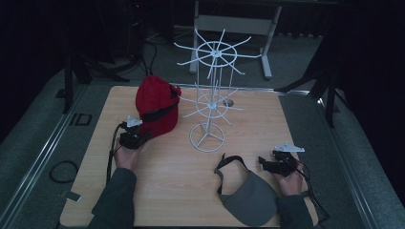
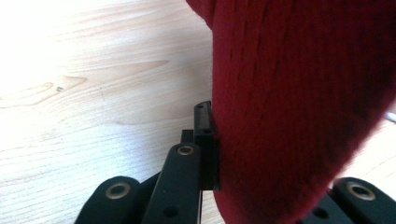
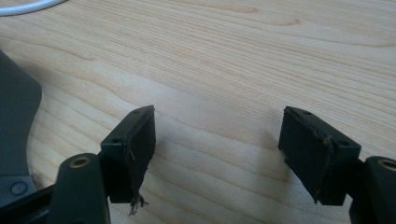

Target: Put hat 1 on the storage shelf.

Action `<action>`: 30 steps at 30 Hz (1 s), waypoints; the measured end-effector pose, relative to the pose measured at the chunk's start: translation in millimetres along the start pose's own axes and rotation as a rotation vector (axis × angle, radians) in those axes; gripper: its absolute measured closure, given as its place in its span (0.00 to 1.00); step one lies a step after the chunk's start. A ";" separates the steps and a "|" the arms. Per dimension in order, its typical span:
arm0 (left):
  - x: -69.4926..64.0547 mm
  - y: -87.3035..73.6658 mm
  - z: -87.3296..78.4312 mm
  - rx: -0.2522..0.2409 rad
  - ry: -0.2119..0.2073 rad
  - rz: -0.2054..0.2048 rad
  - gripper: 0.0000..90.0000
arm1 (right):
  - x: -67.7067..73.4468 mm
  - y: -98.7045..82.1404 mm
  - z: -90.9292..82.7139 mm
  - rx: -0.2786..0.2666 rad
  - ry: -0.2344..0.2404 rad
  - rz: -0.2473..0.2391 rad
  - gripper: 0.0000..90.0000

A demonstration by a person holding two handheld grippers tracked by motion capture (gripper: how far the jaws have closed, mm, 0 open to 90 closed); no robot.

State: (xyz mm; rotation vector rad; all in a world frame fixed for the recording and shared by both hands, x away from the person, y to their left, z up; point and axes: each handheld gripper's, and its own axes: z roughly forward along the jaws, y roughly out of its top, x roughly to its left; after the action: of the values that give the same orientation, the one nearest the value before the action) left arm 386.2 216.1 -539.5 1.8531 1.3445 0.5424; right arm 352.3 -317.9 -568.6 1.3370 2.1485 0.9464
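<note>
While the left hand-held gripper sits at the near edge of the red cap, its jaws are clamped together on the cap's red fabric, which fills the space just ahead of and beside them. The right hand-held gripper rests low over the wooden counter with its jaws spread apart on nothing. A grey visor lies just beside it, and the white wire display rack stands between the two.
</note>
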 end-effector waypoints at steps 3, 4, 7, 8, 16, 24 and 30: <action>0.1 2.2 -2.9 -0.006 0.006 0.010 0.96 | 0.0 0.0 0.0 0.000 0.000 0.000 0.30; 0.1 2.2 -2.9 -0.006 0.006 0.010 0.96 | 0.0 0.0 0.0 0.000 0.000 0.000 0.30; 0.0 4.3 -5.5 -0.014 0.007 0.015 0.96 | 0.0 0.0 0.0 0.000 0.000 0.000 0.30; -0.2 4.8 -6.3 -0.019 0.007 0.016 0.96 | 0.0 0.0 0.0 0.000 0.000 0.000 0.30; -0.1 9.2 -12.9 -0.041 0.008 0.031 0.96 | 0.0 0.0 0.0 0.000 0.000 0.000 0.30; 0.9 16.0 -20.0 -0.055 0.015 0.041 0.96 | 0.0 0.0 0.0 0.000 0.000 0.000 0.30; 0.0 21.2 -26.1 -0.071 0.020 0.048 0.96 | 0.0 0.0 0.0 0.000 0.000 0.000 0.30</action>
State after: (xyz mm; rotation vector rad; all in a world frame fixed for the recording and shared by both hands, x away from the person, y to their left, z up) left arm 380.3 221.7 -506.9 1.8310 1.2805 0.6276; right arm 352.3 -317.9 -568.7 1.3365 2.1485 0.9466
